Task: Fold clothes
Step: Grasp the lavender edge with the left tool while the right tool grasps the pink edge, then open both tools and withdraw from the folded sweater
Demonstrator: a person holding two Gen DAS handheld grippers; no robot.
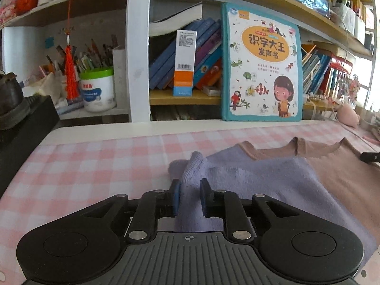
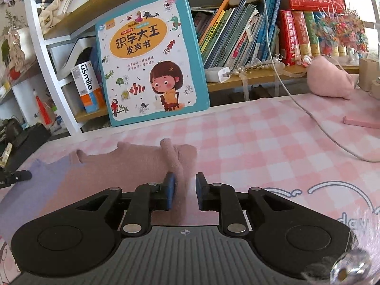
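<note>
The sweater (image 1: 273, 180) lies flat on the checked pink tablecloth (image 1: 95, 166), in front of the bookshelf where a big children's book (image 1: 261, 64) leans; one half of the garment is lilac and the other half is dusty pink, with the neckline turned to the shelf. The left gripper (image 1: 189, 196) stands over the lilac edge, and a ridge of lilac fabric rises between its two blue pads; the pads are a little apart, the left one seems to touch the cloth and the other shows a small gap, so I judge that they do not clamp it. The right gripper (image 2: 185, 190) is at the pink edge in the same way; a pinched-up fold of pink knit (image 2: 173, 159) stands just ahead of its pads, which are also slightly apart with cloth lying between them, not pressed. The tip of the other gripper shows at the border of each view, so both tools work on opposite sides of the garment. The step in hand, as I judge it, is at the two side edges, either the release of a fold or the taking of a new hold; I cannot tell which. The next move calls for both pairs of fingers to act together and evenly, so the knit does not drag or twist; loose fabric may slip from such a shallow pinch.
</note>
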